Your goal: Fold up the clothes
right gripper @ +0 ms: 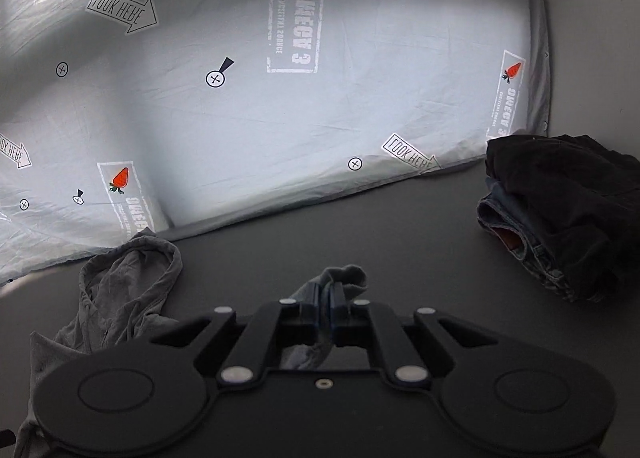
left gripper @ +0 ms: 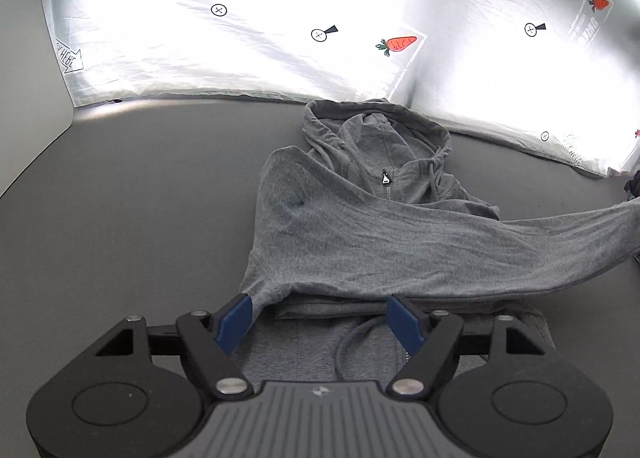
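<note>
Grey hoodie (left gripper: 360,242) lying on the dark tabletop (left gripper: 120,197), hood toward the printed sheet (left gripper: 200,37) at the far edge, zipper up. One sleeve (left gripper: 540,234) drawn out taut sideways from the hoodie body, across the chest, lifted clear of the tabletop.

Right claw (right gripper: 329,294) clenched on the cuff (right gripper: 344,276) of that sleeve, fabric bunched above the pads. Left claw (left gripper: 318,318) spread wide over the hoodie's lower part, blue pads (left gripper: 236,318) straddling a folded edge, gripping nothing; one pad touching or just beside the cloth, hard to say which.

Risks, as judged from here: thin pinch on the cuff, so a slip out under tension and a sleeve dropped crooked. With no hold from the left claw, a hard pull likely to drag the whole hoodie sideways and undo the fold beneath. Dark pile of clothes (right gripper: 560,209), well apart from the hoodie on the right claw's side, possibly snagged by a wide swing.
</note>
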A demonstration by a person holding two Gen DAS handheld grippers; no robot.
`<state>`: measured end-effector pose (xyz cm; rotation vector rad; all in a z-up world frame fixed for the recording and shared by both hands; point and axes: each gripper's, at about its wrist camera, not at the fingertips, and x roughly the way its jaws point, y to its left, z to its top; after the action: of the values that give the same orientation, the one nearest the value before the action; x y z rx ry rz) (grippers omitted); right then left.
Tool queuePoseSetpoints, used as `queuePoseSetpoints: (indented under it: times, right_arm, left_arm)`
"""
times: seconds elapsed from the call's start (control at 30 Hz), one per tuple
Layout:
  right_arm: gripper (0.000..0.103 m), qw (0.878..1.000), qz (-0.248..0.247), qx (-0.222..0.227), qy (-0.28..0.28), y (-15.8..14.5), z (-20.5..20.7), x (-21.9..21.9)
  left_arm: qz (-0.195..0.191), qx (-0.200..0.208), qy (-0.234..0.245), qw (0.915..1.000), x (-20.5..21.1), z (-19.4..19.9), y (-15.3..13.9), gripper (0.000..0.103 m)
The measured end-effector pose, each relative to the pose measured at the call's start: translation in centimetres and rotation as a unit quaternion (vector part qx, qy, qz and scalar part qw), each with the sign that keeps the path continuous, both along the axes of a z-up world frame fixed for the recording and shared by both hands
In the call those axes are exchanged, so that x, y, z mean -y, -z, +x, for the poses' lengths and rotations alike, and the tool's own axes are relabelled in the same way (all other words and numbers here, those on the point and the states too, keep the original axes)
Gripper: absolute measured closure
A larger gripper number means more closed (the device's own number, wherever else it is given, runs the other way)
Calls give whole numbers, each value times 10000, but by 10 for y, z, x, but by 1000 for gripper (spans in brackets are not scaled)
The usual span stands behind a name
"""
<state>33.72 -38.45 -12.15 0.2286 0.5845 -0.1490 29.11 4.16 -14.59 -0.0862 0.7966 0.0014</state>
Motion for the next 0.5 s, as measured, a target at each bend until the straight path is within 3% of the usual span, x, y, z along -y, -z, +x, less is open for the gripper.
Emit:
queuePoseSetpoints:
  times: [0.1, 0.27, 0.37, 0.5]
  right_arm:
    - [98, 9999, 79, -114, -4, 20, -2, -1]
    - [98, 9991, 294, 26, 309, 26, -7, 10]
    - [97, 9979, 377, 136, 508, 22, -8, 18]
    - [98, 9981, 127, -32, 596, 31, 2, 18]
  left_arm:
    - [111, -22, 118, 9999, 10, 13, 0, 26]
    - [358, 79, 425, 9984, 16, 42, -3, 24]
    - [382, 100, 671, 9970, 14, 75, 0, 22]
    - [294, 79, 868, 9958, 12, 128, 18, 24]
